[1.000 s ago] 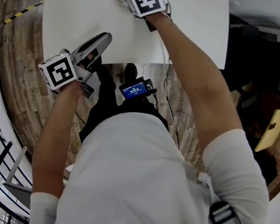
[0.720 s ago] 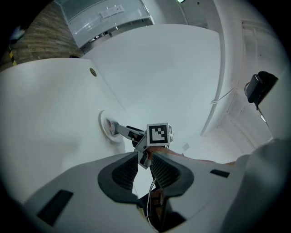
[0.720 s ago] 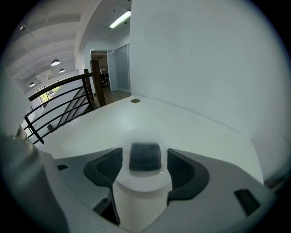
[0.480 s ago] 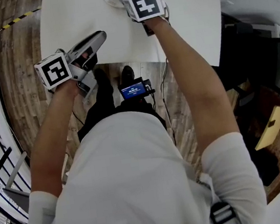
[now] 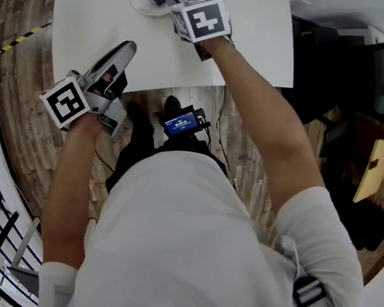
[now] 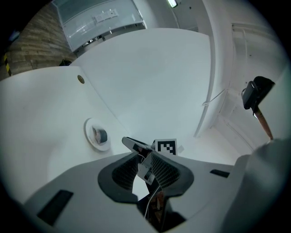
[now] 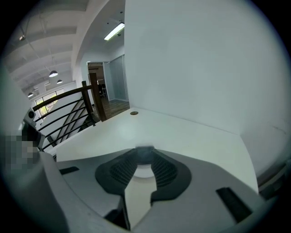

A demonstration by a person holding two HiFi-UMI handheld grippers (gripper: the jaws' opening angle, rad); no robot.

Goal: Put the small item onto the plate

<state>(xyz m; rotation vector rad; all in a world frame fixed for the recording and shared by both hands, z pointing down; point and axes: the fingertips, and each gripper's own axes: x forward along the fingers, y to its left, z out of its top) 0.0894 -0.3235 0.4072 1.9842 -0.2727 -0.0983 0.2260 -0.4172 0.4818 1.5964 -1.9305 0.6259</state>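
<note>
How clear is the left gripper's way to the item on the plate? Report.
Probably yes: bare table lies between left gripper and small item on the plate. The right gripper, jaws just closing on nothing, hangs close beside the plate.

We look down on a white table (image 5: 246, 35) with a small round grommet (image 7: 133, 113) near its far left corner. A plain white wall (image 7: 204, 59) rises on the right. Around the table's near and left sides the floor (image 5: 25, 73) is wooden planking, crossed at far left by a yellow-and-black strip (image 5: 23, 36). A black railing (image 7: 68, 113) stands left of the table. Beyond it we make out a glass partition (image 7: 117, 84), a lit ceiling strip light (image 7: 113, 31) and pendant lamps (image 7: 53, 73).
</note>
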